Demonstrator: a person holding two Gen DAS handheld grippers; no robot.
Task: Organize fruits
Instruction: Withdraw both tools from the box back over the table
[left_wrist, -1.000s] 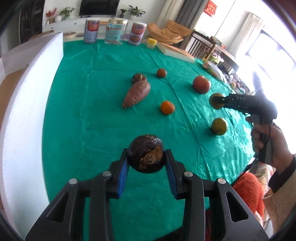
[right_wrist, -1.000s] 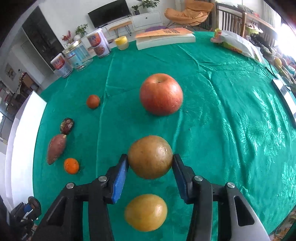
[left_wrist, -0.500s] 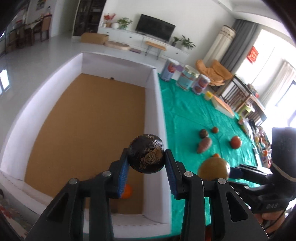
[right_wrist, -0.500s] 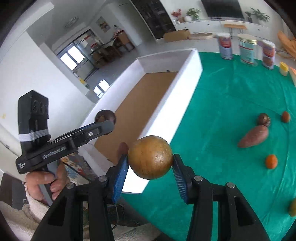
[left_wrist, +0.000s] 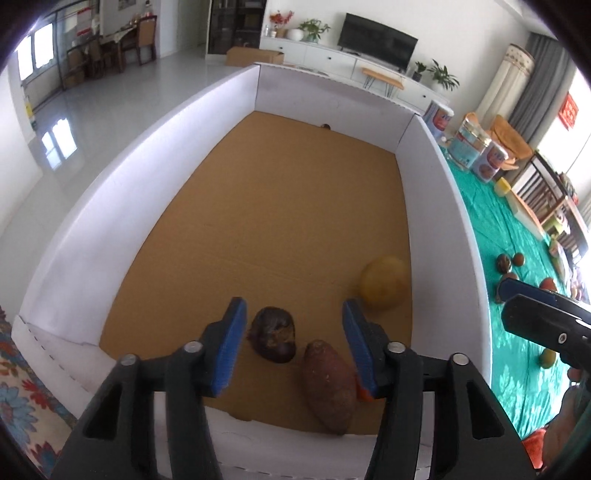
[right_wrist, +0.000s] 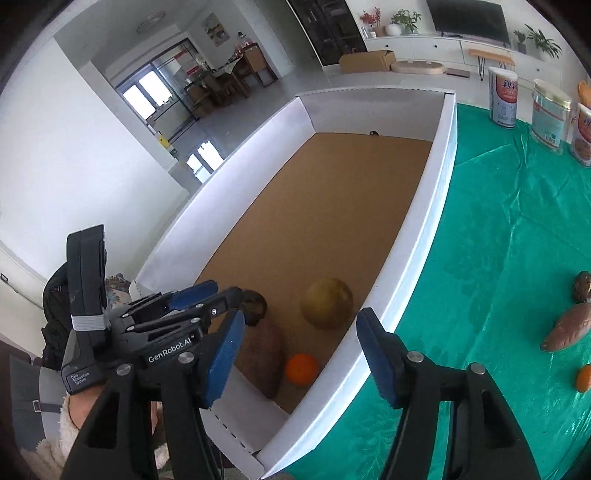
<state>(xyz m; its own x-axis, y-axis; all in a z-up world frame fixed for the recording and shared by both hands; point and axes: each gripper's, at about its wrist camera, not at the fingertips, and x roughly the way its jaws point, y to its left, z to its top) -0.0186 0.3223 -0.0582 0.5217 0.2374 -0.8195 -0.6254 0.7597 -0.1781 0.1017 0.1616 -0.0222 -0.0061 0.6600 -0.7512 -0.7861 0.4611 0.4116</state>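
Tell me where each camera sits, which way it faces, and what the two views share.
Left wrist: on the left gripper, looking down into the box; its own opening jaws show, nothing between the pads, plus the right gripper at the picture's right edge.
Right wrist: on the right gripper, over the box's near corner; its own opening jaws and the left gripper show.
Shared: box, round fruit, sweet potato.

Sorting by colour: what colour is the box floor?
Brown cardboard floor, white walls; clearest in the left wrist view.

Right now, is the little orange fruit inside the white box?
Yes. In the right wrist view the small orange fruit lies on the brown floor of the white box, beside a sweet potato.
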